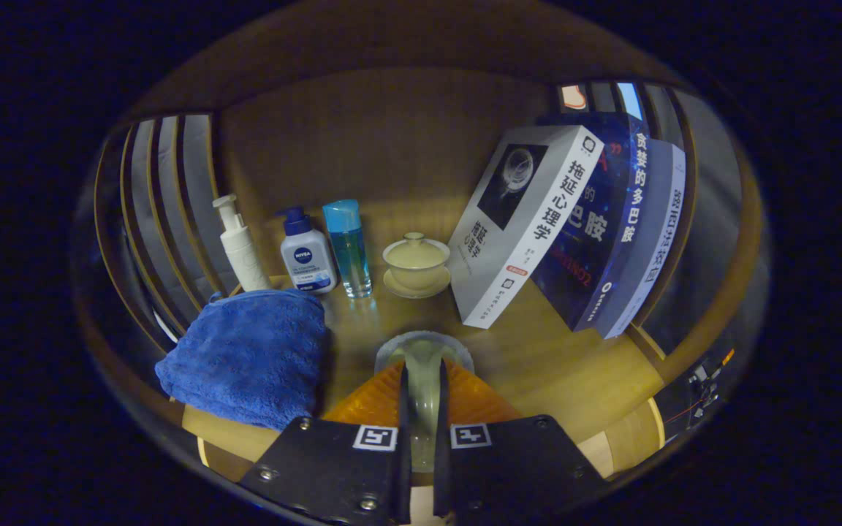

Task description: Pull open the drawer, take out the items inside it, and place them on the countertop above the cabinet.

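Note:
My gripper [423, 376] is shut on a small pale translucent cup [421, 349]; its wall is pinched between the two fingers [377, 398] and its round rim shows just ahead of them. The cup hangs low over the wooden countertop [538, 358]. A folded blue towel [249, 354] lies on the countertop just left of the fingers. Beyond them, along the back, stand a white pump bottle [238, 248], a white bottle with a dark blue cap [306, 256], a clear blue bottle [348, 248] and a cream lidded tea bowl on a saucer [416, 264].
Three books [538, 219] lean to the right against the slatted side wall [673, 219], right of the tea bowl. A wooden back panel [392, 139] closes the shelf, and slats [165, 204] form the left side. Bare wood lies between the cup and the books.

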### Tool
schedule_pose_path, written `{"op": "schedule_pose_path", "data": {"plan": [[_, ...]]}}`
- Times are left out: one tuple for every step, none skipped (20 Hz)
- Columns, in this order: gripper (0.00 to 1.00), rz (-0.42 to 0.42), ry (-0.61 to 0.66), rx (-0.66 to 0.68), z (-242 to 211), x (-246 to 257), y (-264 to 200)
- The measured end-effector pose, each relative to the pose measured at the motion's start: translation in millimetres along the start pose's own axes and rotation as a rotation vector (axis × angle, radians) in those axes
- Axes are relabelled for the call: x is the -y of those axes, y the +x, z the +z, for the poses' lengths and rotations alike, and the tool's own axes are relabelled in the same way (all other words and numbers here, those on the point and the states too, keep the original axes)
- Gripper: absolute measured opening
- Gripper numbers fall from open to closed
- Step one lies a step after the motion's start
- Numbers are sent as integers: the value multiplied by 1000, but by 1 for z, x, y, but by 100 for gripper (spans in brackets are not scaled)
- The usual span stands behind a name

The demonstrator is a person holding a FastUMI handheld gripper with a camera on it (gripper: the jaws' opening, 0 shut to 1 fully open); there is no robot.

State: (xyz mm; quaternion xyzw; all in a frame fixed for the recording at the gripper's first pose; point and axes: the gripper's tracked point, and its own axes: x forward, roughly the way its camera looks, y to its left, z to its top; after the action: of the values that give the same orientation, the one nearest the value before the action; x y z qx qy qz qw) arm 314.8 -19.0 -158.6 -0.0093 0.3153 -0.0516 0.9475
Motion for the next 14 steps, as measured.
{"op": "schedule_pose_path", "data": {"plan": [[13,10,-3,-8,-2,-1,2],[17,13,-6,-8,-2,0,4],[20,0,-11,-7,-5,4,2],[29,9,-13,-1,-3,1,1],[32,23,-13,17,0,-2,-3],[43,38,-13,37,3,-5,-5],[54,38,-17,63,8,-5,-11],[64,50,-18,93,12,-7,-18],[68,52,-22,125,16,-7,-28],[73,49,-25,157,19,-5,-38],[72,44,-23,190,23,-3,-49],[73,40,-18,228,26,-1,-61],[73,46,-16,265,29,-1,-74],[77,57,-17,301,32,-1,-89]]}}
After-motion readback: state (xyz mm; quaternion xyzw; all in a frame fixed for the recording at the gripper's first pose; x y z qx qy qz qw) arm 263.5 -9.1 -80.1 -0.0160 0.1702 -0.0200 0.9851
